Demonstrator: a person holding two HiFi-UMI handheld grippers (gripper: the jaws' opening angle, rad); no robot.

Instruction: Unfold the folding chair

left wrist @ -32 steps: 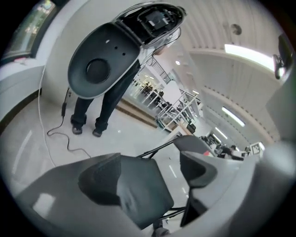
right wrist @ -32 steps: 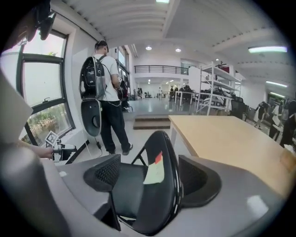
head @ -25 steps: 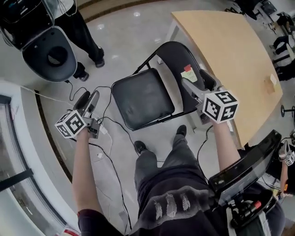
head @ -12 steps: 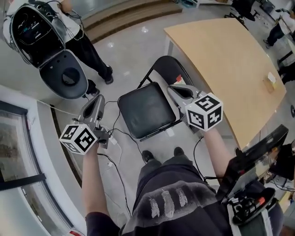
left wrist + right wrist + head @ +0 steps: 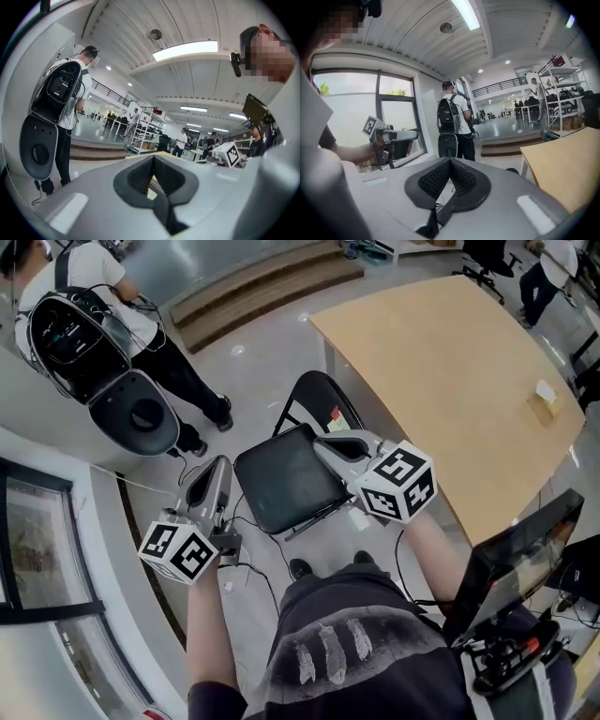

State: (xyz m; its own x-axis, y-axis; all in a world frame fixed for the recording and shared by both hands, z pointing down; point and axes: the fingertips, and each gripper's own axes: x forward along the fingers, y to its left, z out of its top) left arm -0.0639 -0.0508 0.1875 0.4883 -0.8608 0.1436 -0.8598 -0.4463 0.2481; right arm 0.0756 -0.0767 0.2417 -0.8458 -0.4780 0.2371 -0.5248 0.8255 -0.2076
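Observation:
The black folding chair (image 5: 281,479) stands unfolded on the floor in front of my feet, its seat level and its backrest (image 5: 319,399) toward the wooden table. My left gripper (image 5: 216,470) hangs in the air to the left of the seat, shut and holding nothing. My right gripper (image 5: 328,444) hovers above the seat's right edge, also shut and holding nothing. In the left gripper view the jaws (image 5: 152,159) meet with nothing between them. The same shows in the right gripper view (image 5: 450,161), where the left gripper (image 5: 391,140) appears across from it.
A large wooden table (image 5: 450,362) stands right behind the chair. A person wearing a backpack rig (image 5: 84,324) stands at the far left near low steps (image 5: 253,287). Cables (image 5: 246,531) trail on the floor by the chair. A glass wall (image 5: 47,549) runs along the left.
Both grippers have risen and drawn back from the chair. The right one was at the backrest with its jaws apart; now both are closed. The chair has stayed unfolded.

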